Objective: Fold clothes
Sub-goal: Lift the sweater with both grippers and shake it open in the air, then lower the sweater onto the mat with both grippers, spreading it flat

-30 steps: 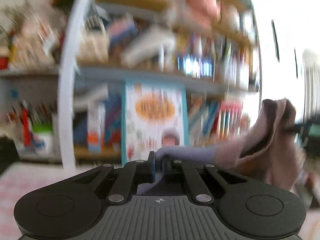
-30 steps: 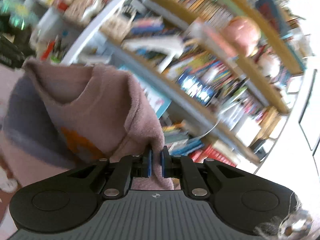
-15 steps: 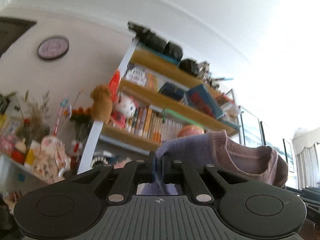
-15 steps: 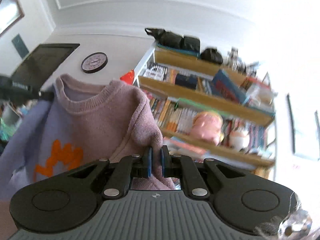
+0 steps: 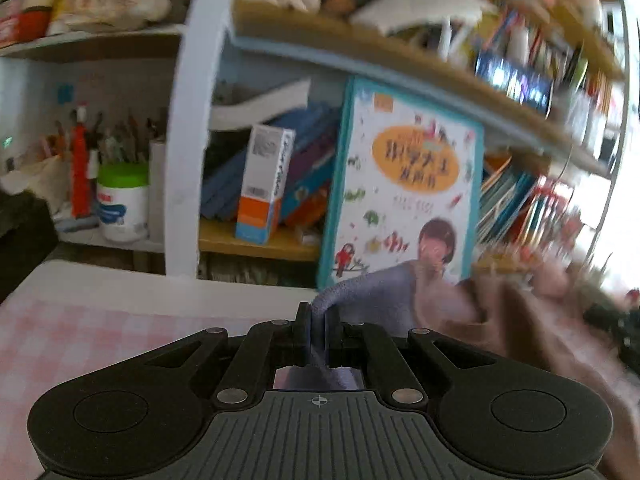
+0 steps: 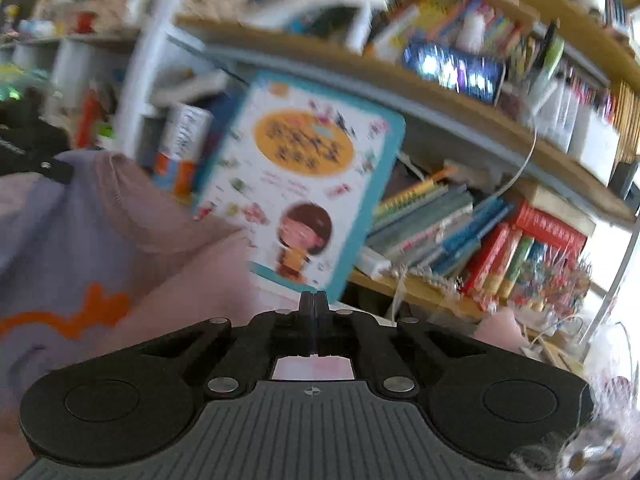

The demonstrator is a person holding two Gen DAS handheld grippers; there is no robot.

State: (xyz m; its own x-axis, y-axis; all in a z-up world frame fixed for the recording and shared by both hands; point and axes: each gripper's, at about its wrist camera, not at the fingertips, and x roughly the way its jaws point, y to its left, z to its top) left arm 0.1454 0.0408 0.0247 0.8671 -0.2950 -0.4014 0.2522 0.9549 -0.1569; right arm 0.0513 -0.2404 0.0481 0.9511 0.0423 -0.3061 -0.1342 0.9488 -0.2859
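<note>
A knitted sweater (image 5: 376,300), lilac and dusty pink with an orange pattern, hangs blurred just above the table. My left gripper (image 5: 317,312) is shut on a lilac fold of it, and the cloth trails off to the right. In the right wrist view the sweater (image 6: 100,240) fills the left side. My right gripper (image 6: 314,304) is closing: its fingers meet with no cloth between them, and the sweater lies to its left, apart from the fingertips.
A table under a pink checked cloth (image 5: 80,332) lies below. Behind it stands a crowded bookshelf with a white post (image 5: 188,120), a large picture book (image 5: 400,200) leaning on the lower shelf, and a green-lidded jar (image 5: 122,200).
Both views have swung down from the upper shelves and ceiling to the lower shelf and table. The pink cloth that was between the right gripper's fingers is no longer there.
</note>
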